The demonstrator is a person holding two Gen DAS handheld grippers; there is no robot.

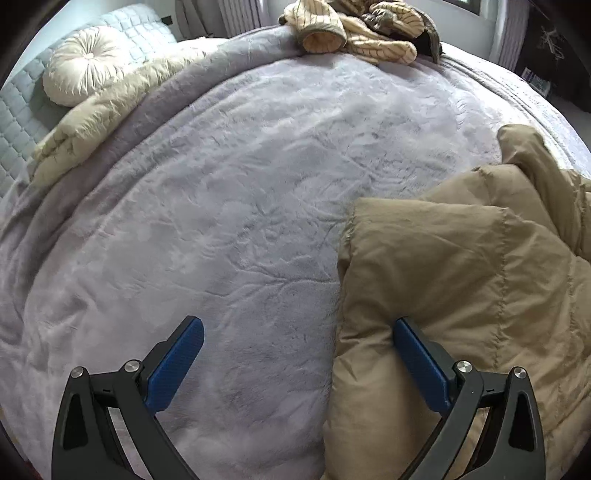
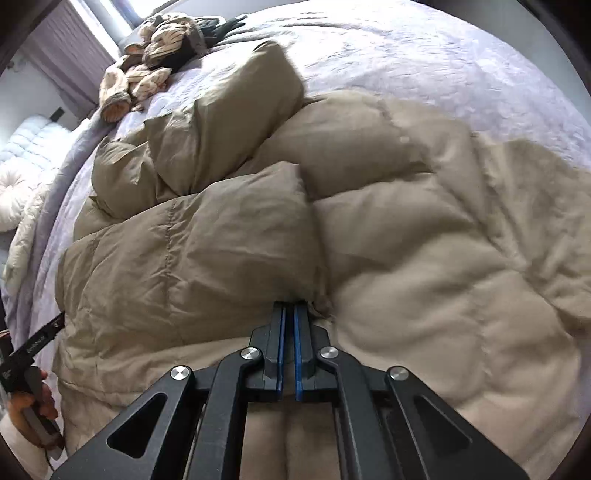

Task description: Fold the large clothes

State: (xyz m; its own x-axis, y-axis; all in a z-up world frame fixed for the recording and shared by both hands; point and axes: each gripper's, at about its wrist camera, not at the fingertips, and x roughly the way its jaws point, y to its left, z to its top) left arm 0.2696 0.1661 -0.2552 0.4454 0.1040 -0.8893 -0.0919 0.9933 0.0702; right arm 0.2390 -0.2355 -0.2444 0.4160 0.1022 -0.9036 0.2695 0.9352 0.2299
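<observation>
On the bed: my work spreads over a lavender blanket [image 1: 229, 192].
Jacket: tan puffer jacket [image 2: 280, 236] lies bunched across the bed.
Far edge: striped garment [image 1: 354, 26] heaped.
Right tool [image 2: 290, 308]: clamped onto a jacket fold.
Left tool [image 1: 297, 326]: spread wide, gripping nothing, right finger against the jacket's edge.

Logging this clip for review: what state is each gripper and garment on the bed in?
Left gripper: open, one finger against the jacket's edge.
Right gripper: shut on the jacket.
Tan puffer jacket: rumpled, partly folded.
Striped garment: crumpled heap, unfolded.
Round cushion: lying by the headboard.
</observation>
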